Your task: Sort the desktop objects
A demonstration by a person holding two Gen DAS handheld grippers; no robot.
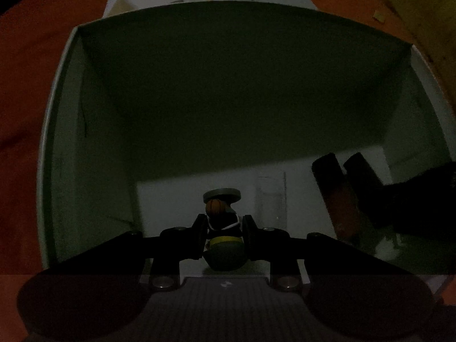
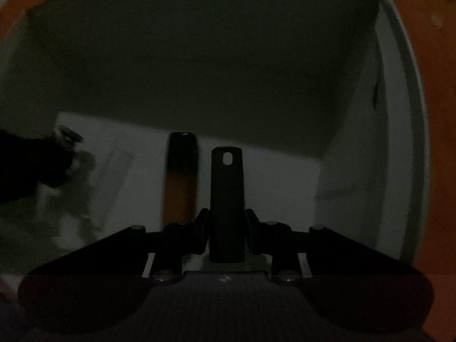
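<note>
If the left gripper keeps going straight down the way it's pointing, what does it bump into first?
Probably the box's pale floor. The left gripper points down into the white box, shut on a small figurine, whose round base would likely touch first. Depth is hard to judge in this dim view.

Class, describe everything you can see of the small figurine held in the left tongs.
The figurine is a small toy figure, seemingly plastic, seen in dim light. It has a flat grey round base, an orange basketball, a dark body with white lines, a yellow band and a dark rounded head nearest the camera. It points base-first down into the white box. The left tongs are shut on it, one pad on each side. Whether its base touches the box floor cannot be told.
</note>
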